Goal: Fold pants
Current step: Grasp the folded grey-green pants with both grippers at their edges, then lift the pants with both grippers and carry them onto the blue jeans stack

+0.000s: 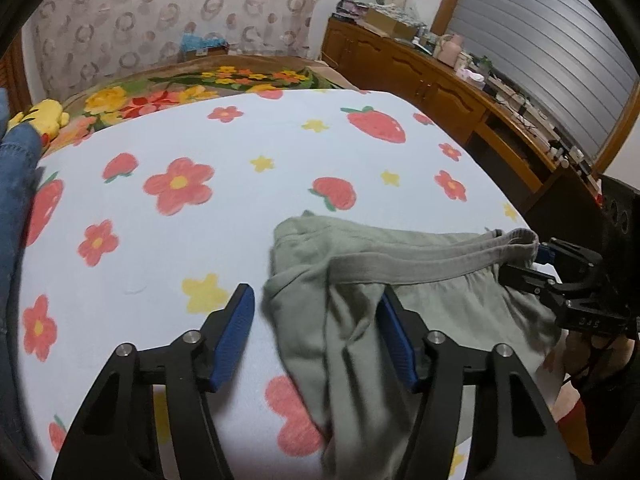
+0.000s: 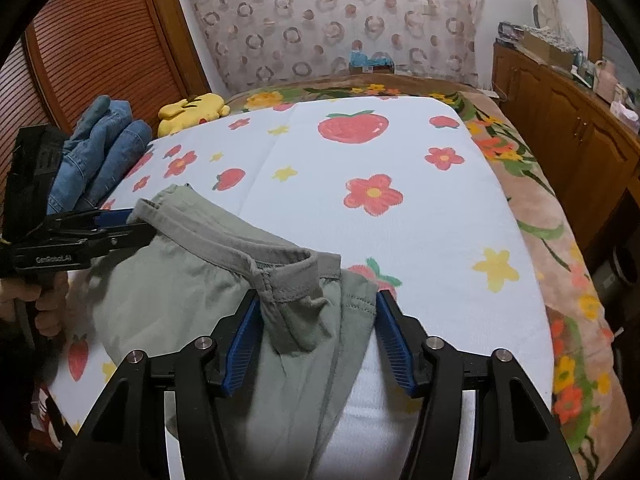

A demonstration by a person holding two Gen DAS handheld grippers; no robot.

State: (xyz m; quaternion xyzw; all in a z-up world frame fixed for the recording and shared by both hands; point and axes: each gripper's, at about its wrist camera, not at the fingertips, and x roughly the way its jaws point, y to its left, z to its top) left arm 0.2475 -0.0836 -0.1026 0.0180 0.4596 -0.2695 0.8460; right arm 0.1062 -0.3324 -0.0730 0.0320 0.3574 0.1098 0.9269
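Pale green pants (image 1: 360,320) lie bunched on a white sheet (image 1: 240,220) printed with flowers and strawberries. Their grey waistband (image 1: 420,264) stands up as a ridge between the two tools. My left gripper (image 1: 316,320) is open over the left waistband end; the cloth lies against the right pad and clear of the left pad. My right gripper (image 2: 318,312) is open astride the other waistband corner (image 2: 292,280), with loose, unsqueezed cloth filling the gap. The right gripper (image 1: 520,258) and the left gripper (image 2: 140,222) also appear in each other's views.
Folded blue jeans (image 2: 100,152) and a yellow plush toy (image 2: 192,112) sit at the far left of the bed. A floral blanket (image 2: 540,208) borders the sheet. A cluttered wooden cabinet (image 1: 420,76) runs along the right, and a louvred wooden door (image 2: 100,40) stands at the left.
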